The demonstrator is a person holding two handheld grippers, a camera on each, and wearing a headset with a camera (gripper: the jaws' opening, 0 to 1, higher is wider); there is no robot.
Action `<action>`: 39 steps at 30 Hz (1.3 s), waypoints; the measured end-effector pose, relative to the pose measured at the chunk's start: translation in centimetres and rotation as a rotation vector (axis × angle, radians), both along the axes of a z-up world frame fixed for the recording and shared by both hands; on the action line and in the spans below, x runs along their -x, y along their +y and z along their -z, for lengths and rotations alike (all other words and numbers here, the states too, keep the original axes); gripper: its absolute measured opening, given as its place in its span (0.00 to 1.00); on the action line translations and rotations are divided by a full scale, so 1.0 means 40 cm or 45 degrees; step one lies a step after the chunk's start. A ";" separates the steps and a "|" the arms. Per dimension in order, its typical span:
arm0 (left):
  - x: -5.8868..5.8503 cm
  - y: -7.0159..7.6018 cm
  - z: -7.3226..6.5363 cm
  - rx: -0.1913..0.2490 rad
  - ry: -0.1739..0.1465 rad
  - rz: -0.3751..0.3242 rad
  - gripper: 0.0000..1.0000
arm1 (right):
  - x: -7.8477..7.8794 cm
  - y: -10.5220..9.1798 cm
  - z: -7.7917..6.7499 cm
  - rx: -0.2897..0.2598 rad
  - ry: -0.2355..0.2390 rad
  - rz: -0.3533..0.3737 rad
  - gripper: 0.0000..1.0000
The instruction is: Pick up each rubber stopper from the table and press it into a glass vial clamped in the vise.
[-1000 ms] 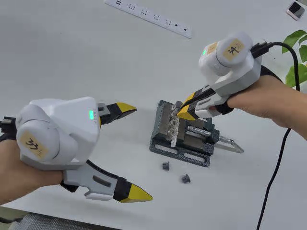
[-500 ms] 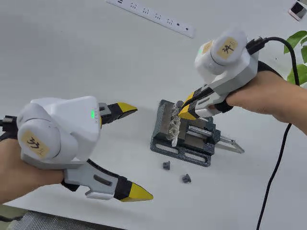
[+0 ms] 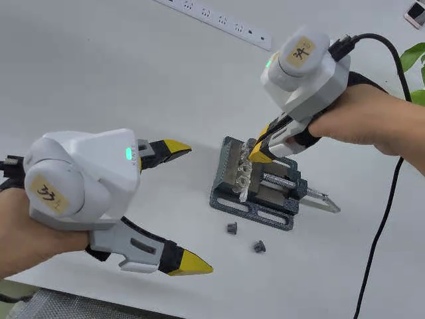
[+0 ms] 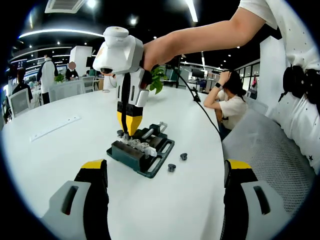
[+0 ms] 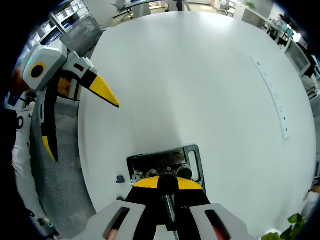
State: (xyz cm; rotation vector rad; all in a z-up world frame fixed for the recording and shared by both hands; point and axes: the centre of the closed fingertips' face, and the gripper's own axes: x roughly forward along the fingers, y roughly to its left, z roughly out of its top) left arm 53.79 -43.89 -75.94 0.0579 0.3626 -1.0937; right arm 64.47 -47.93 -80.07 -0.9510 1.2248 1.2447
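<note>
A dark vise [image 3: 260,197] [image 4: 131,155] [image 5: 150,161] on the white table clamps a row of glass vials [image 3: 242,175] [image 4: 136,143] [image 5: 149,175]. My right gripper [image 3: 255,153] [image 4: 129,123] [image 5: 168,183] points down at the far end of the row. Its yellow tips are shut on a dark rubber stopper [image 5: 167,182], right above a vial. Two loose stoppers [image 3: 232,228] [image 3: 258,246] [image 4: 171,167] lie on the table in front of the vise. To the left of the vise, my left gripper [image 3: 184,206] [image 4: 165,170] stands wide open, holding nothing.
A white power strip [image 3: 219,16] [image 5: 272,95] lies at the table's far side. A black cable [image 3: 384,219] trails from the right gripper across the table on the right. Plant leaves [image 3: 413,56] are at the right edge. People sit beyond the table.
The right gripper's body has lifted and tipped a little more upright while its tips stay over the vials. The left gripper keeps its place, still open.
</note>
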 end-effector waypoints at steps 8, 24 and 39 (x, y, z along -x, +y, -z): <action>-0.001 -0.001 -0.002 0.008 0.003 -0.005 0.96 | -0.003 0.003 -0.005 0.048 0.003 0.012 0.05; -0.004 -0.005 -0.003 0.012 0.007 0.001 0.95 | 0.004 -0.004 -0.003 0.114 -0.010 -0.019 0.04; -0.005 -0.010 -0.001 0.009 0.003 0.004 0.94 | 0.003 -0.002 0.005 0.172 -0.082 -0.128 0.04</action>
